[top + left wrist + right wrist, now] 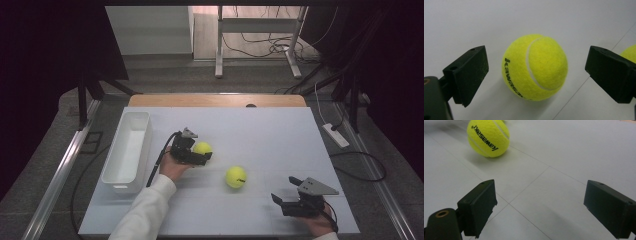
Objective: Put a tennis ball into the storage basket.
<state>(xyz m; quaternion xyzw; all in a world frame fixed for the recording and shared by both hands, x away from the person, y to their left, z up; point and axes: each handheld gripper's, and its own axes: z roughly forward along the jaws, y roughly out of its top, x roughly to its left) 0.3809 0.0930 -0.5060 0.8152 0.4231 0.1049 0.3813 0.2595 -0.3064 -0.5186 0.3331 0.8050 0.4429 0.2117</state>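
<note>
High view: white table [260, 130] with two yellow tennis balls and a white rectangular bin [128, 150] along its left side. Left gripper [202, 156] sits at the nearer-left tennis ball [202, 148], its jaws spread to either side of the ball. Left gripper view confirms it: ball centred between the black jaws, clear gaps both sides, nothing clamped, ball resting on the table. Likely a grasp being lined up, the wide opening chosen to clear the ball's width. Second tennis ball [235, 177] lies free near the table's middle, between the two grippers and touched by neither; it peeks in at the right edge of the left gripper view. Right gripper [286, 191] rests low near the table's front right, jaws released and empty; in its own view that ball sits ahead and to the left, well apart from the jaws, so this hand looks parked. Bin appears empty, though its near inner wall is hard to read from here.
</note>
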